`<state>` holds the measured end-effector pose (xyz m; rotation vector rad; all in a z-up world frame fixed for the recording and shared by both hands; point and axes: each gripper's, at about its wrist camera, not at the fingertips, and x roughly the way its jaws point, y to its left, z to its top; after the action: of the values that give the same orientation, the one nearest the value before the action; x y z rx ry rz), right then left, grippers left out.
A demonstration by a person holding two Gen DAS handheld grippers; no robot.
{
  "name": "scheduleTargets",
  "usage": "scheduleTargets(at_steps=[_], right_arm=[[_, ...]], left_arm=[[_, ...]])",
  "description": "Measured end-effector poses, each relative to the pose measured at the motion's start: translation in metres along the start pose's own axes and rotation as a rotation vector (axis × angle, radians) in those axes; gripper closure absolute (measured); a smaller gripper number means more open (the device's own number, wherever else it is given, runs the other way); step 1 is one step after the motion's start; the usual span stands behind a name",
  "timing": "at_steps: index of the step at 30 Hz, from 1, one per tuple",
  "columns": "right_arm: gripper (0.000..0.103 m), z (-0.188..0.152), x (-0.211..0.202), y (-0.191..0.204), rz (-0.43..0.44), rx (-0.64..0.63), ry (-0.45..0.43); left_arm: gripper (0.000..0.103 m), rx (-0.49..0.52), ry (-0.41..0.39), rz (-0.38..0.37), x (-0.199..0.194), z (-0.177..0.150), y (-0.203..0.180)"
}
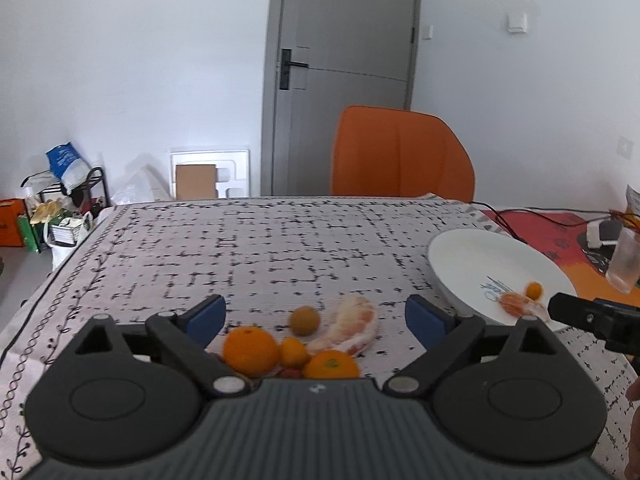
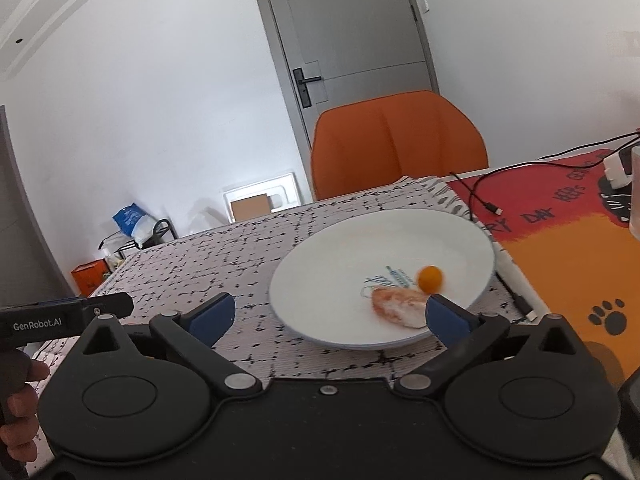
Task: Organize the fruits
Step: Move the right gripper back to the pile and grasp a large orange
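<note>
In the left wrist view, my left gripper (image 1: 316,316) is open and empty over a cluster of fruit on the tablecloth: two oranges (image 1: 250,350) (image 1: 331,365), a small kumquat (image 1: 294,352), a brownish round fruit (image 1: 304,320) and a peeled pomelo segment (image 1: 352,330). A white plate (image 1: 472,264) at the right holds a peeled segment (image 1: 516,305) and a kumquat (image 1: 534,290). In the right wrist view, my right gripper (image 2: 328,312) is open and empty at the near edge of the plate (image 2: 332,280), which holds the segment (image 2: 398,304) and the kumquat (image 2: 430,278).
An orange chair (image 1: 400,152) stands behind the table's far edge. A glass (image 1: 624,260) and cables (image 2: 480,192) sit on the red and orange mat (image 2: 568,232) to the right of the plate. Bags and boxes (image 1: 60,208) lie on the floor at the left.
</note>
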<state>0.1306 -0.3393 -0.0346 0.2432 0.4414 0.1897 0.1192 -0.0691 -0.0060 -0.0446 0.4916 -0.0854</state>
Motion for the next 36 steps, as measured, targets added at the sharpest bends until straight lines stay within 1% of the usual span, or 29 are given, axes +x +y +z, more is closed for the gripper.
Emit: scheduleTargets(at_steps=[5,10,16,29,36], right_arm=[[0.000,0.003,0.001,0.012,0.024,-0.015,0.003],[0.000,0.006,0.004,0.024,0.056,-0.027,0.005],[0.000,0.005,0.011,0.041,0.076,-0.064,0.035],[0.000,-0.001,0.027,0.077,0.130,-0.135,0.084],[0.001,-0.004,0.034,0.093,0.152,-0.166,0.104]], left_arm=[[0.008,-0.022,-0.009,0.028,-0.010,0.003,0.017],[0.008,-0.049,-0.023,0.040,-0.020,0.006,0.033],[0.008,-0.073,0.002,0.064,-0.019,0.004,0.051],[0.008,-0.143,0.014,0.061,-0.018,-0.009,0.088],[0.010,-0.165,0.033,0.036,-0.013,-0.019,0.098]])
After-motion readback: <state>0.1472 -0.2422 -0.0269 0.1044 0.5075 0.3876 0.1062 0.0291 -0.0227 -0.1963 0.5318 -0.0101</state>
